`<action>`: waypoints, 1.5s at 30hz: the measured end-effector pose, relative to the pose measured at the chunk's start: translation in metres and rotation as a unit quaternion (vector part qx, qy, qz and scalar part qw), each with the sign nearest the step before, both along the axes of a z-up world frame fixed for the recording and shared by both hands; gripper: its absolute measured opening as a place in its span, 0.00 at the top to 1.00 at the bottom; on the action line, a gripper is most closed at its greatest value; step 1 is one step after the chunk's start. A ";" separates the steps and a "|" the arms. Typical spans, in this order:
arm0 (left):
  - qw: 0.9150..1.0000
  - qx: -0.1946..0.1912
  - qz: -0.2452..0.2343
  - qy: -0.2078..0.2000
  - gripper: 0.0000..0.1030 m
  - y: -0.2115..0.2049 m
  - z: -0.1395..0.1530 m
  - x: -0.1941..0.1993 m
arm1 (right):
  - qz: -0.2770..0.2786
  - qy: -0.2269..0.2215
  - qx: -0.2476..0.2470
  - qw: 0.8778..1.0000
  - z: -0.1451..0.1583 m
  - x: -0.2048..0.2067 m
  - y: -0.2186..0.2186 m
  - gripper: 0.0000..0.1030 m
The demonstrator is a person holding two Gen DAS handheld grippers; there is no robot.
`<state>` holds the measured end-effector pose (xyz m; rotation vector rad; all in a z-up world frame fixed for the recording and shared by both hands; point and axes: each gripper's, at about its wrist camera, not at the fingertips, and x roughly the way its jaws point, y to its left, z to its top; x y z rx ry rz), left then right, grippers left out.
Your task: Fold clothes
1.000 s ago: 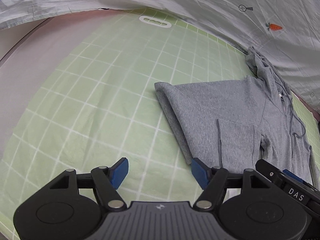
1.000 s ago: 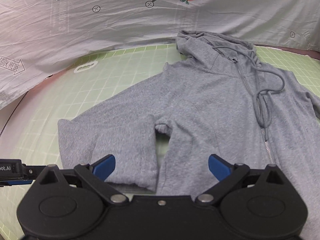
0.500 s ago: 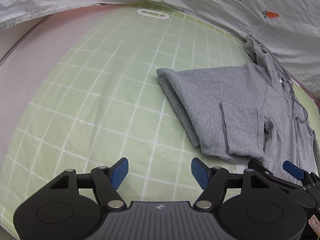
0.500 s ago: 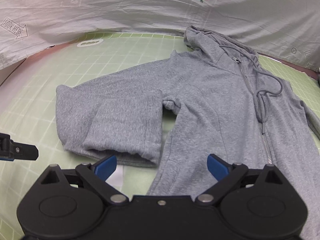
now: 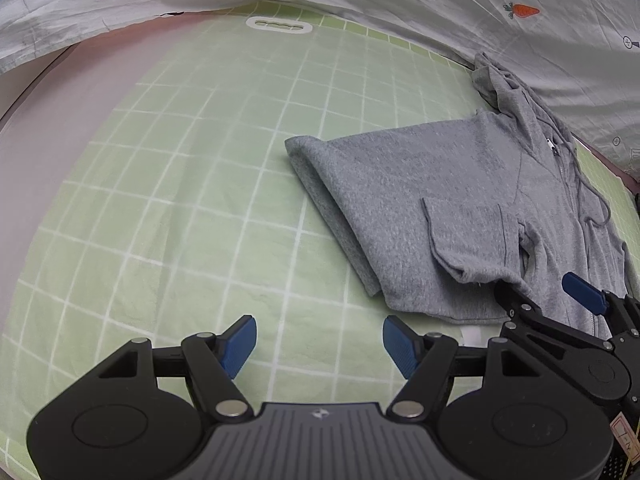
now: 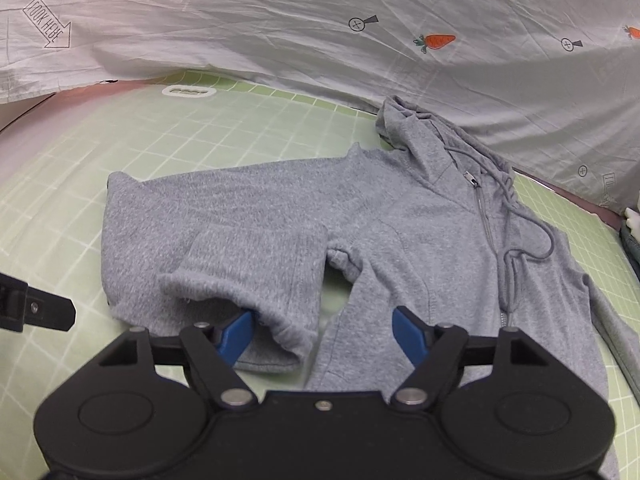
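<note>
While the grey zip-front hooded sweatshirt (image 6: 400, 248) is lying face up on the pale green gridded mat (image 5: 192, 184), only one early fold is showing as done. Its sleeve (image 6: 224, 248) on the left of the right wrist view is lying doubled back on itself, with the ribbed cuff (image 6: 240, 300) resting on top near the front edge of the garment. The hood (image 6: 416, 124) is bunching up against the white carrot-printed sheet (image 6: 320, 20) that is hanging behind the mat, and the grey drawstring (image 6: 532, 240) is trailing loosely beside the zipper (image 6: 486, 220).

The right gripper (image 6: 324, 330) is reaching in at the folded sleeve and its jaws are closing. One blue pad is sitting tucked just under the cuff's edge, and the other is hovering over the sweatshirt's body, so sleeve cloth is lying between them without being pinched yet. The left gripper (image 5: 320, 340) is hovering over bare mat just beside the sleeve's fold, its fingers standing fairly wide apart and holding nothing.

Judging by how things are lying, most of the work is remaining: this sleeve probably needs carrying across the chest, the opposite sleeve is running out of view at the right edge and looking unfolded, the hood is sitting untucked, and the body is lying at full length, not yet folded.
</note>
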<state>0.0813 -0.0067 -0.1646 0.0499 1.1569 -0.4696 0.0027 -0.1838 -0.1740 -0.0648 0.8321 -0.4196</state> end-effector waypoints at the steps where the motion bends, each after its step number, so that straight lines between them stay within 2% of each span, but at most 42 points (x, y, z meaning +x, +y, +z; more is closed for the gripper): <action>1: 1.000 0.001 -0.002 -0.001 0.31 -0.001 0.000 0.000 | 0.004 0.001 0.001 1.000 -0.001 0.001 0.000 0.31; 2: 1.000 0.001 -0.003 -0.001 0.31 -0.002 0.000 0.000 | 0.009 0.001 0.004 1.000 -0.002 0.003 0.000 0.34; 3: 1.000 0.002 -0.005 -0.002 0.31 -0.003 0.001 0.001 | 0.015 0.001 0.006 1.000 -0.002 0.005 0.000 0.44; 4: 1.000 0.004 -0.006 -0.003 0.31 -0.004 0.001 0.001 | 0.021 0.001 0.008 1.000 -0.003 0.006 0.000 0.50; 6: 1.000 0.007 -0.007 -0.005 0.31 -0.005 0.001 0.002 | 0.032 0.004 0.015 0.999 -0.005 0.010 -0.001 0.56; 7: 1.000 0.010 -0.007 -0.005 0.31 -0.005 0.002 0.002 | 0.038 0.007 0.022 0.999 -0.006 0.012 -0.001 0.67; 8: 1.000 0.012 -0.006 -0.006 0.31 -0.006 0.002 0.003 | 0.043 0.007 0.029 0.999 -0.007 0.014 -0.001 0.73; 13: 1.000 0.017 0.005 -0.008 0.31 -0.007 0.005 0.002 | 0.052 -0.016 0.056 0.997 0.003 0.015 -0.013 0.87; 21: 0.999 0.011 0.029 -0.009 0.31 -0.029 0.011 -0.001 | 0.038 -0.068 0.098 0.992 0.036 0.003 -0.051 0.88; 32: 0.998 0.004 0.051 -0.019 0.31 -0.107 0.028 -0.022 | 0.004 -0.126 0.120 0.985 0.086 -0.035 -0.144 0.89; 39: 0.997 0.004 0.067 -0.036 0.31 -0.154 0.039 -0.033 | -0.022 -0.146 0.119 0.982 0.095 -0.067 -0.215 0.89; 45: 0.995 0.029 0.074 -0.065 0.31 -0.177 0.045 -0.029 | -0.048 -0.183 0.111 0.976 0.095 -0.099 -0.271 0.89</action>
